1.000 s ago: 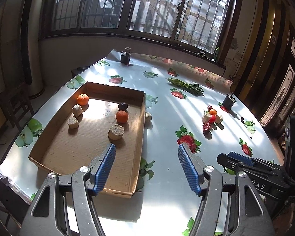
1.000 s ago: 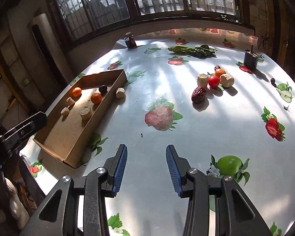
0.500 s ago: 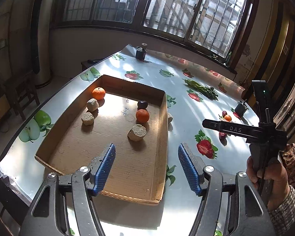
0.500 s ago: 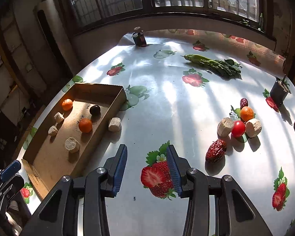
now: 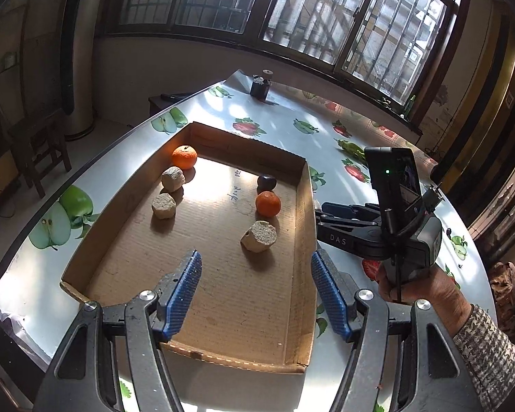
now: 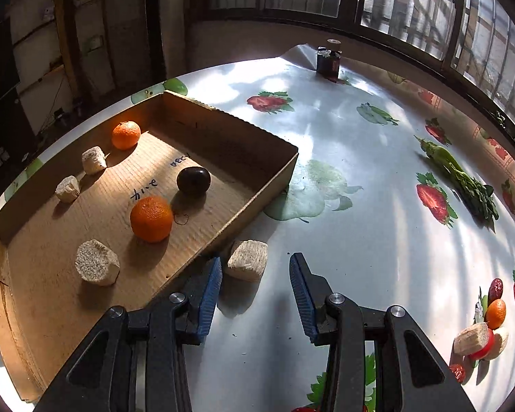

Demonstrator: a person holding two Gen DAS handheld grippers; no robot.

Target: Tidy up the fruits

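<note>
Hidden: fruit cluster (image 6: 487, 329) cut off at the frame edge, far right of the cardboard tray (image 6: 257, 185).
Tray: two oranges (image 6: 151, 218), dark plum (image 6: 193, 180), three beige chunks (image 6: 96, 267).
Right tongs (image 6: 255, 295): wide, beige chunk (image 6: 248, 260) just outside the tray between them.
Left tongs (image 5: 254, 292): wide, empty.

Two oranges (image 6: 151, 218), a dark plum (image 6: 193, 179) and three beige chunks (image 6: 96, 267) sit in the cardboard tray (image 6: 243, 202); another chunk (image 6: 247, 260) lies just outside its wall.

The brown cardboard box (image 6: 223, 137) holds two orange tangerines (image 6: 151, 219), a dark plum (image 6: 193, 180) and beige chunks (image 6: 96, 267). The table (image 6: 360, 178) wears a glossy white cloth printed with red strawberries and green apples.
</note>
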